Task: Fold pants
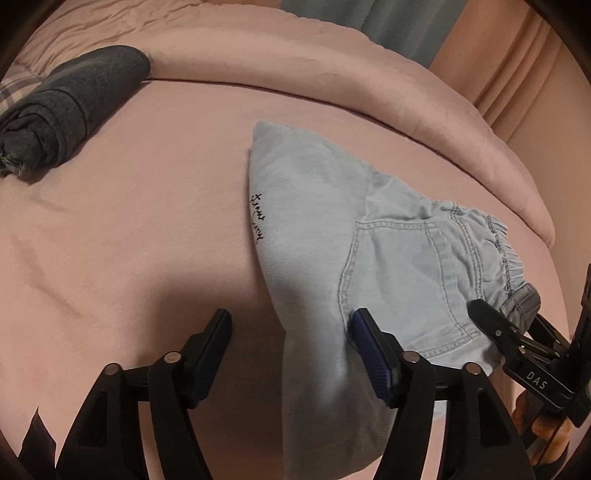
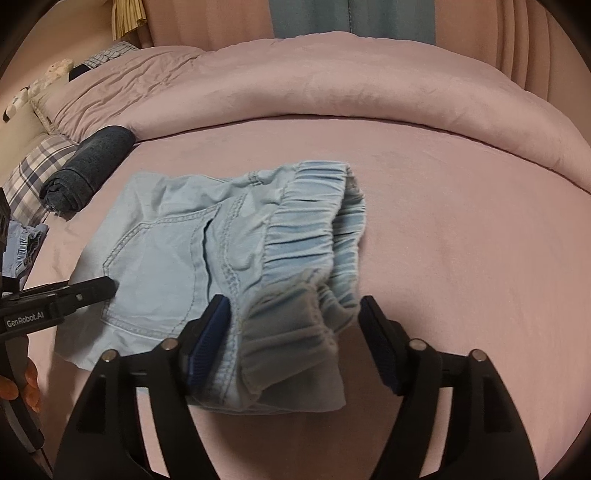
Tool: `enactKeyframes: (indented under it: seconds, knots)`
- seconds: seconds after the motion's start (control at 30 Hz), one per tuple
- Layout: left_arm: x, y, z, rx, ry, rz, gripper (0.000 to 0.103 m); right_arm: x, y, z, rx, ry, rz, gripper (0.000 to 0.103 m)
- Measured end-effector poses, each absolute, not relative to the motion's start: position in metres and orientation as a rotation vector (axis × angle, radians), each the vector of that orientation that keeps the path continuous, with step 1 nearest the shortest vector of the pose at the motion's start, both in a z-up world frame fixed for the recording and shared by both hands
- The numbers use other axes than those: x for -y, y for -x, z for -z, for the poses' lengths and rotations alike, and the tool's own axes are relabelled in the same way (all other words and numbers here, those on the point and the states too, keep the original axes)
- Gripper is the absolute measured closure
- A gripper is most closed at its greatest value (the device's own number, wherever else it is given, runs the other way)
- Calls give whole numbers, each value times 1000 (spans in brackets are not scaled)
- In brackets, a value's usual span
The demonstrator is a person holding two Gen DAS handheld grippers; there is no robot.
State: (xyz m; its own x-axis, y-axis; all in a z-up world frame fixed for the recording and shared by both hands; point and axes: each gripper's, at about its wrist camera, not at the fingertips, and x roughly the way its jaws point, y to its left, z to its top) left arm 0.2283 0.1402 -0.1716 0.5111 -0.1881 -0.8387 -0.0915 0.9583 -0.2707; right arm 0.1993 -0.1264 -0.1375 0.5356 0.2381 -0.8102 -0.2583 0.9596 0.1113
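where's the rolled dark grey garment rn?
The rolled dark grey garment lies on the pink bed sheet, upper left in both wrist views, apart from the folded light-blue denim pants, beside a plaid pillow.

Black lettering on pants was too small to read. Left gripper hid pants' near edge; a hand was cut off at frame's btm right, mostly hidden behind right gripper.

Pink bed w/ duvet (teal curtain behind).
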Motion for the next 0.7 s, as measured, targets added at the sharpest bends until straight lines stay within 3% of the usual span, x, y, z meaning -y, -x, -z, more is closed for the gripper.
enactKeyframes:
  seconds: [0.37, 0.7]
  knots:
    - [-144, -230, 174, -1071, 272, 1, 10, 132, -202, 140, -983, 28, -265, 16]
    - [-145, -232, 174, -1089, 259, -15, 8, 135, -205, 142, -1009, 5, -249, 9]
